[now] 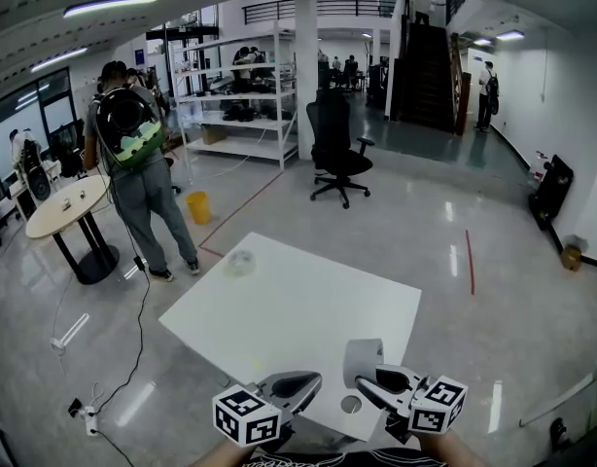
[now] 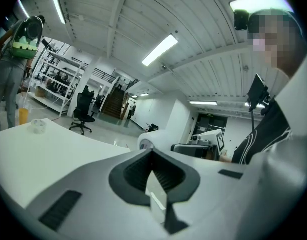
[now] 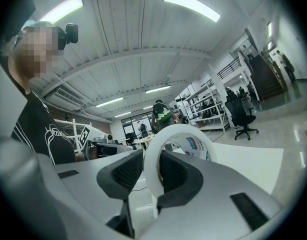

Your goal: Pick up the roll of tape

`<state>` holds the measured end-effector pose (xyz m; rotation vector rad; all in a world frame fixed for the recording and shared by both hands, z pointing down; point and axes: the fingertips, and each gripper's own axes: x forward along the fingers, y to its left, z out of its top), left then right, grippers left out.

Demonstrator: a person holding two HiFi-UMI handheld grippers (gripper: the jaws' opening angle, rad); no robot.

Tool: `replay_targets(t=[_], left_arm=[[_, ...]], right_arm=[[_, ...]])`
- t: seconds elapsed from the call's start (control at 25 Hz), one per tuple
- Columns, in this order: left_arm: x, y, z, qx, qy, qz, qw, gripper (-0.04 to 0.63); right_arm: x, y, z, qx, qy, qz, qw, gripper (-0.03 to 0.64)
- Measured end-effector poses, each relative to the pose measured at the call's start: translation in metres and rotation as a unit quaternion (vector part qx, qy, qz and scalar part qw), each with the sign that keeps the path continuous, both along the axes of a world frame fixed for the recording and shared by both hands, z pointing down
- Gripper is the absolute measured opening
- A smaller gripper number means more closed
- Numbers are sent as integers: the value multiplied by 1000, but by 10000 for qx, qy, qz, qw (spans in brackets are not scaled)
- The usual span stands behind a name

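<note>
A white roll of tape (image 1: 362, 360) stands on edge between the jaws of my right gripper (image 1: 365, 381), lifted just above the near edge of the white table (image 1: 308, 300). In the right gripper view the roll of tape (image 3: 179, 140) fills the gap, and the right gripper (image 3: 151, 173) is shut on its band, one pad inside the ring and one outside. My left gripper (image 1: 313, 385) hovers beside it on the left, shut and holding nothing. The left gripper view shows its own left gripper (image 2: 154, 160) closed, with the roll of tape (image 2: 152, 140) just beyond.
A small clear roll (image 1: 240, 261) lies at the table's far corner. A person with a green backpack (image 1: 133, 163) stands to the left by a round table (image 1: 70, 207). A black office chair (image 1: 337, 154), shelving (image 1: 235, 95) and a yellow bucket (image 1: 198, 207) stand farther off.
</note>
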<state>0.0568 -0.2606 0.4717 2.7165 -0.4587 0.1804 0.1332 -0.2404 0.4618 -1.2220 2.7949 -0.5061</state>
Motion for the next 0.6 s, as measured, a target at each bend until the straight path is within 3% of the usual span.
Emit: replay_targets(t=[0.6], left_arm=[[-4, 1, 5, -39, -18, 0, 10000, 3]], right_arm=[[-3, 1, 5, -60, 67, 9, 10000, 103]])
